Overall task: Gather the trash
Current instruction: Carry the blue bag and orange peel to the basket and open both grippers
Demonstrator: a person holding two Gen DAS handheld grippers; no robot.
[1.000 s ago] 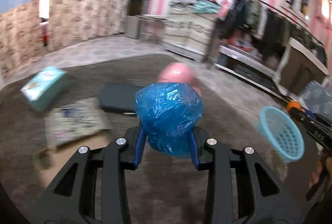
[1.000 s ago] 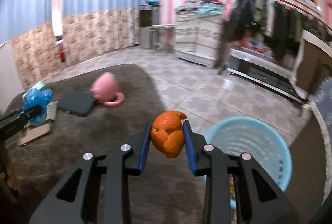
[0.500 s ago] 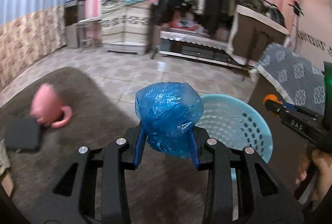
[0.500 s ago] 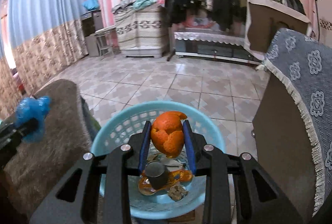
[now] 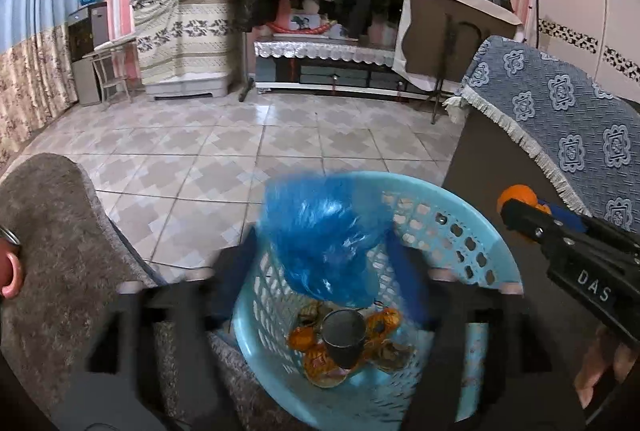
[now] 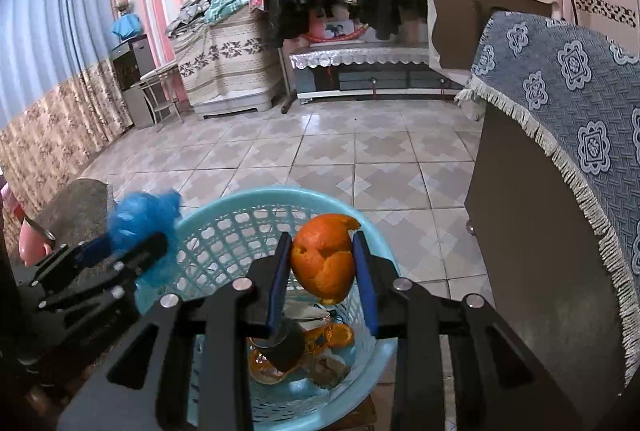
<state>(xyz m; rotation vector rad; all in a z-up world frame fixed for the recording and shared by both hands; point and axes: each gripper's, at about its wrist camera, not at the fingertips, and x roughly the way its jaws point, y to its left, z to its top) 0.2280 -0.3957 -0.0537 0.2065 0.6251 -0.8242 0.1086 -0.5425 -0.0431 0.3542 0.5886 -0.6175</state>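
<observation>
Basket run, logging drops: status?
Left gripper blurred, blue bag over basket. Right gripper shut on orange peel, above basket. Nothing blocking.

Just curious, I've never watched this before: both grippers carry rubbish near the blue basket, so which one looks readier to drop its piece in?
Probably the right gripper: its orange peel hangs over the basket opening. The left gripper's blue bag sits at the rim.

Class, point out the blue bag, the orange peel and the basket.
Blue bag (image 5: 326, 235), left wrist view, crumpled middle.
Orange peel (image 6: 324, 257), right wrist view, front of the peel.
Basket (image 6: 224, 207), right wrist view, far rim.
</observation>
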